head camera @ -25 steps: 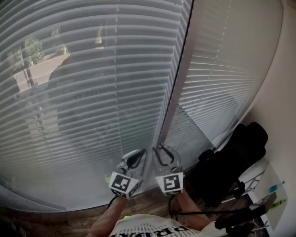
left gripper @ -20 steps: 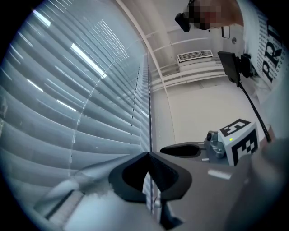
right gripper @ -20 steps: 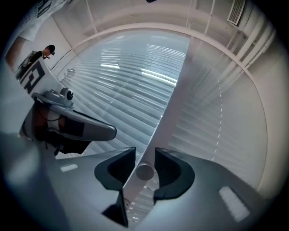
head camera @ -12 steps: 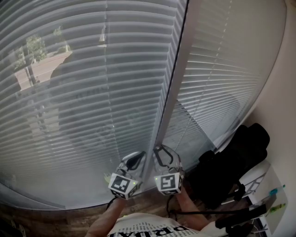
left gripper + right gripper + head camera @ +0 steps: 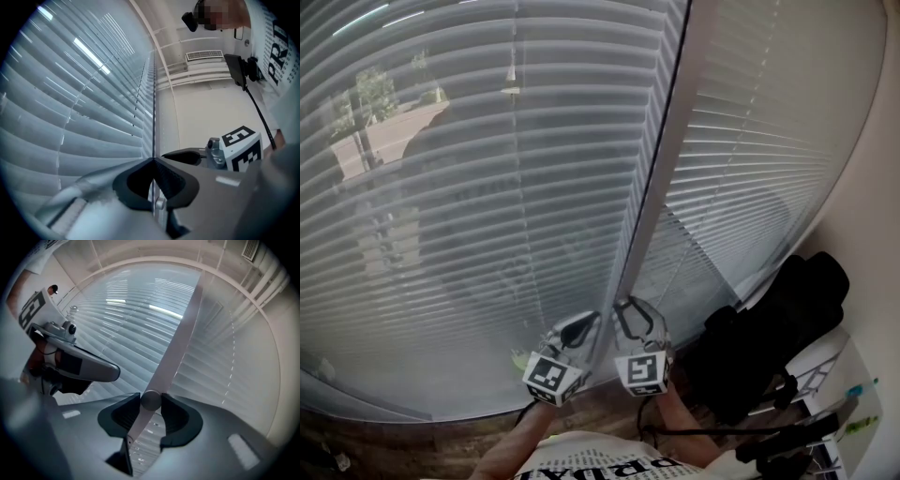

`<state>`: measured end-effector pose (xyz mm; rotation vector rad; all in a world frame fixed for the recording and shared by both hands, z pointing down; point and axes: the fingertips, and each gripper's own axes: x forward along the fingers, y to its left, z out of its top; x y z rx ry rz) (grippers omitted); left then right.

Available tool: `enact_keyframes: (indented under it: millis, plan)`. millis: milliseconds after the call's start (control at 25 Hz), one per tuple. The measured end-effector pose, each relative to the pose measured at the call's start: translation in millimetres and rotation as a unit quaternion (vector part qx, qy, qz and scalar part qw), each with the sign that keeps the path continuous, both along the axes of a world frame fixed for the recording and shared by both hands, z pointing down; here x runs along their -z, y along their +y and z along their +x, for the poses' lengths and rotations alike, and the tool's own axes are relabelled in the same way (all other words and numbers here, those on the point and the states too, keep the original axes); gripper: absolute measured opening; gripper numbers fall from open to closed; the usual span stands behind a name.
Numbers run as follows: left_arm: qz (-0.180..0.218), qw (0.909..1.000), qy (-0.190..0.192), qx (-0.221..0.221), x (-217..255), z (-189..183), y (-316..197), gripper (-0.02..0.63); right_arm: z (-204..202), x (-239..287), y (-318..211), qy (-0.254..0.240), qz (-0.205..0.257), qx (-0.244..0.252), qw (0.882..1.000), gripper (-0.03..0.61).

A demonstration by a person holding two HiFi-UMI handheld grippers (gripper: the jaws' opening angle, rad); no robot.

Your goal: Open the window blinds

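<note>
The blinds (image 5: 487,206) hang down over both panes, trees showing dimly through the left one, and both my claws sit low in front of them, side by side at the pale post (image 5: 661,169) between the panes. My left claw (image 5: 153,160) has its tips pressed together right at the blind's edge, and I cannot tell whether a thin cord is caught there. My right claw (image 5: 623,305) has just been opening and stands wide, with a small round knob (image 5: 151,400) between its pads and the post showing through the gap behind it
</note>
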<state>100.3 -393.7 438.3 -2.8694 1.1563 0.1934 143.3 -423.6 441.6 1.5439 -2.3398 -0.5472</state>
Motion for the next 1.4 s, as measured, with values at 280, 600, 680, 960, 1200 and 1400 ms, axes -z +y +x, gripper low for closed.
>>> enact_keyframes:
  millis: [280,600,680,960,1200,1400]
  plan:
    - [0.003,1.0,-0.003,-0.005,1.8,-0.3,1.9,-0.008,2.9,-0.4,0.2,-0.061,-0.035,0.003,0.998,0.135]
    - [0.005,0.9999,0.0,-0.009,2.0,-1.1,1.6,-0.008,4.5,-1.0,-0.9,-0.099,-0.051,-0.002,0.994,0.133]
    - [0.005,1.0,0.001,-0.008,1.7,-1.5,1.0,-0.008,4.9,-0.9,-1.8,-0.113,-0.055,-0.003,0.992,0.132]
    - [0.001,1.0,0.002,-0.008,2.3,0.3,2.0,-0.008,7.6,-2.1,-1.2,-0.162,-0.069,-0.006,0.984,0.132]
    - [0.003,0.9999,0.004,-0.011,1.6,-0.4,1.0,-0.008,8.4,-1.5,-2.6,-0.19,-0.077,-0.008,0.979,0.132]
    - [0.0,0.9999,0.004,-0.012,-0.7,-0.8,1.8,-0.008,9.0,-3.0,-2.3,-0.224,-0.088,-0.008,0.971,0.132]
